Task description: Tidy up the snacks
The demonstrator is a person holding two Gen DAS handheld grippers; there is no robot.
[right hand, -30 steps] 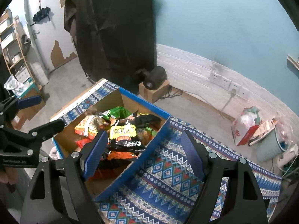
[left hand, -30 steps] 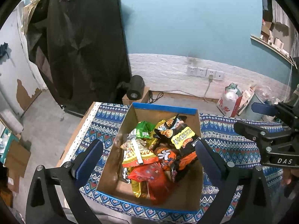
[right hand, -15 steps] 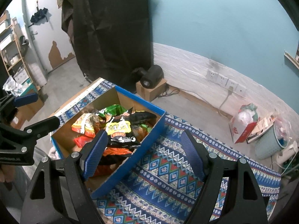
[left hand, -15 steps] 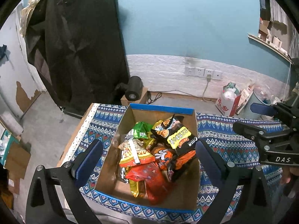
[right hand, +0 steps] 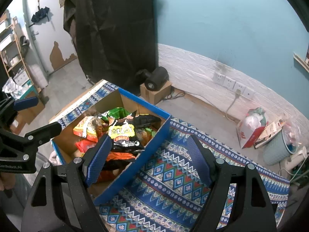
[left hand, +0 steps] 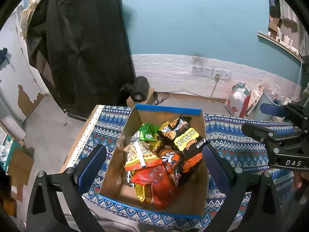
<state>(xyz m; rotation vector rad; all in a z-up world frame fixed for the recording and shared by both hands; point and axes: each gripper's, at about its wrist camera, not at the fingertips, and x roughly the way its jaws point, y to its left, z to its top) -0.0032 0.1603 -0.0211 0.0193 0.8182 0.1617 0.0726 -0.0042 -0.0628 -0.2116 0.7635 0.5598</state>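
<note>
We hold 2 claws released, nothing between their fingers: the left claw (left hand: 152, 160) above the box (left hand: 168, 109) of snacks (left hand: 164, 154), the right claw (right hand: 148, 154) over its right wall.

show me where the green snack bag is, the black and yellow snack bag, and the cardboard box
green snack bag (left hand: 147, 131), left wrist view, on its crumpled front.
black and yellow snack bag (left hand: 188, 139), left wrist view, on the yellow label.
cardboard box (left hand: 168, 109), left wrist view, on the blue far rim.
</note>
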